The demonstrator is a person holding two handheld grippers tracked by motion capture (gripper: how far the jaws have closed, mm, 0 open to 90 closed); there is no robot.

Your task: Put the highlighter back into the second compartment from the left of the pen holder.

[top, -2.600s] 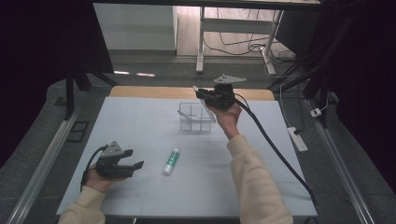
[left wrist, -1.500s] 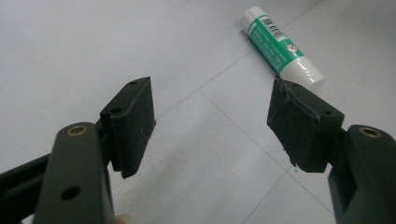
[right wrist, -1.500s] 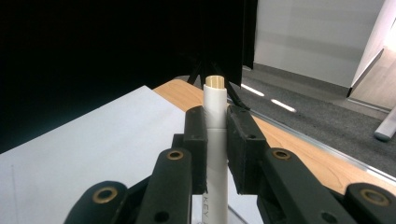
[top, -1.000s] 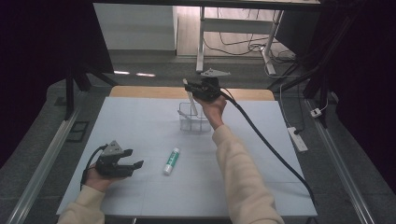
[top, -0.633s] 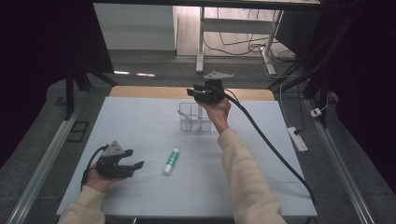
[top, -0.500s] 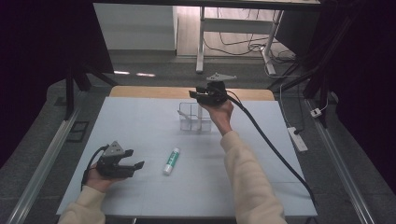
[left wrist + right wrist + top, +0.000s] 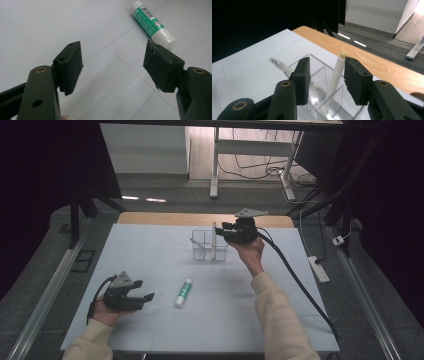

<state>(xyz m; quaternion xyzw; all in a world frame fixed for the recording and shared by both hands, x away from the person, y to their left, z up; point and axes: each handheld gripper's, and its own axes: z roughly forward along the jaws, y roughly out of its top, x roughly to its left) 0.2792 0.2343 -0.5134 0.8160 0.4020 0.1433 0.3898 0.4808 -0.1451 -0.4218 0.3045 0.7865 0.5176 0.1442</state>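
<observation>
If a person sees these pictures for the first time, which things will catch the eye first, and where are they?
First comes the clear plastic organizer at the far middle of the white table, with a white pen leaning in a compartment. The right hand-held gripper is right beside it; its jaws have just been opening, and the pen's top stands between them, seemingly let go. The green and white glue stick lies nearer, beside the open left hand-held gripper.

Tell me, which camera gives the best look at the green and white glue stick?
The left gripper view: the glue stick lies close, with its label and barcode visible. In the high view it is a small tube lying on the white table.
</observation>
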